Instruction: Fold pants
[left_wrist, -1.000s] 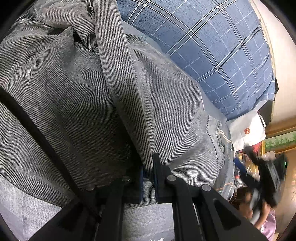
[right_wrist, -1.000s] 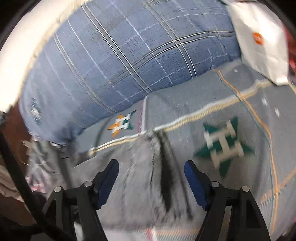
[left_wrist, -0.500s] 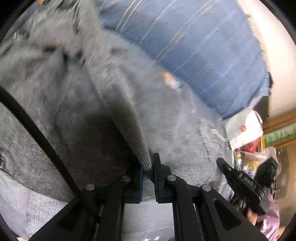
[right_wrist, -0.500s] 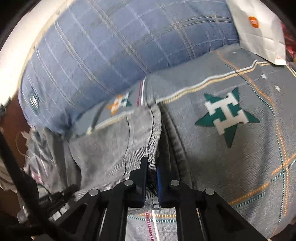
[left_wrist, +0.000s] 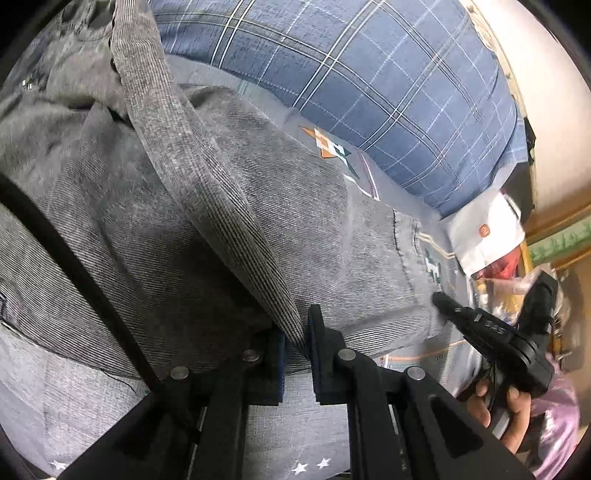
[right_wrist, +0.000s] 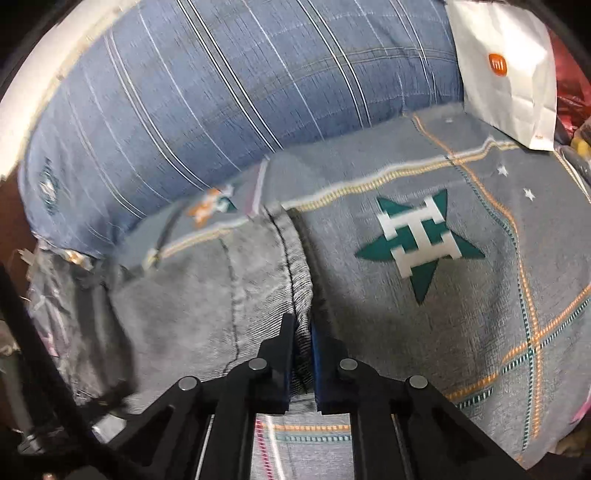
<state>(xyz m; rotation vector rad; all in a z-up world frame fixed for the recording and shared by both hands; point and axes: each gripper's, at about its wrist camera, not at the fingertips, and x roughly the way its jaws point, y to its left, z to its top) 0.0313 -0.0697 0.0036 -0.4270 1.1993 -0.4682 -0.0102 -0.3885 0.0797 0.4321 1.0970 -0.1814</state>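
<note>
The grey denim pants (left_wrist: 192, 206) lie bunched on the bed, filling most of the left wrist view. My left gripper (left_wrist: 296, 334) is shut on a raised fold of the pants that runs up and away from the jaws. My right gripper (right_wrist: 303, 336) is shut on the hem end of a pant leg (right_wrist: 258, 280), which lies stretched to the left of it. The right gripper also shows at the right of the left wrist view (left_wrist: 439, 299), pinching that hem, with the hand behind it.
The bed has a grey sheet (right_wrist: 480, 295) with green star marks. A big blue plaid pillow (right_wrist: 258, 85) lies along the far side. A white paper bag (right_wrist: 509, 74) stands at the far right corner beside other clutter.
My right gripper was open over the pant hem one second ago and has shut on it. My left gripper has stayed shut on its fold while the pants shifted.
</note>
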